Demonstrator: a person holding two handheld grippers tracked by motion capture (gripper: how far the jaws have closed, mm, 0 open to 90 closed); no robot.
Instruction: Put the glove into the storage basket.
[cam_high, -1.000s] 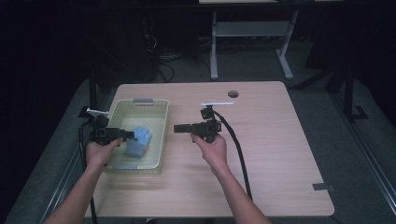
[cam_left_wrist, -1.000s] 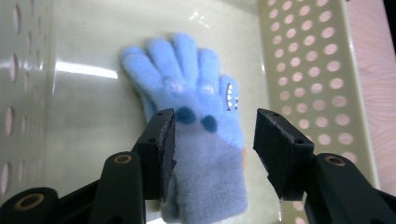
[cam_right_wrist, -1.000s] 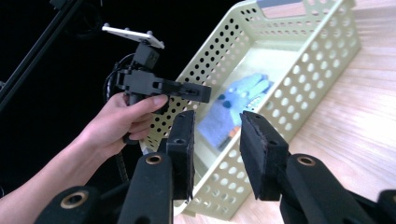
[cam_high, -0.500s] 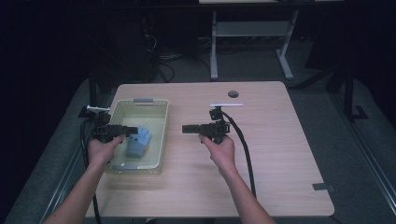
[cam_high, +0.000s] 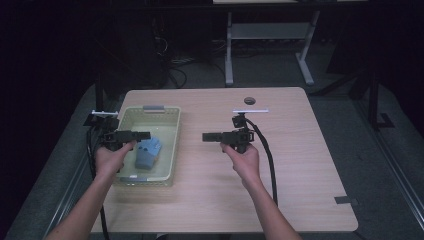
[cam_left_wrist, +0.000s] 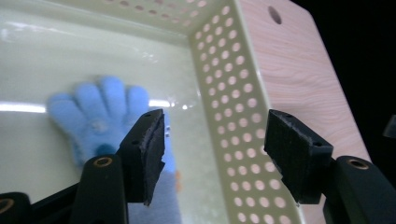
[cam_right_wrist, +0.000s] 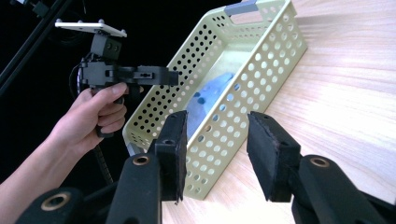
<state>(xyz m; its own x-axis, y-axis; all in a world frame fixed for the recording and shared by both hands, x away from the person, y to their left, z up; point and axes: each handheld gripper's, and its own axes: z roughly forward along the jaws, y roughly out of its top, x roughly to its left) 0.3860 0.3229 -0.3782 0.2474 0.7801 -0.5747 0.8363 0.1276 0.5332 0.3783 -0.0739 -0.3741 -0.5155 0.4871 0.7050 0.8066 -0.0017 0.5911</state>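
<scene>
Basket (cam_high: 172, 150): pale yellow-green, walls with regular pattern of round holes, grey handle.
Glove (cam_left_wrist: 100, 109): light blue, fuzzy.
Worktop (cam_high: 300, 165): light wood grain, one dark round hole.
Both grippers: black, fingers (cam_right_wrist: 273, 154) black, brass-coloured rivets, black cable.

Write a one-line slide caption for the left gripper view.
Left gripper, fingers open, poised above a blue glove lying in a perforated pale-green basket on a wooden table.
</scene>
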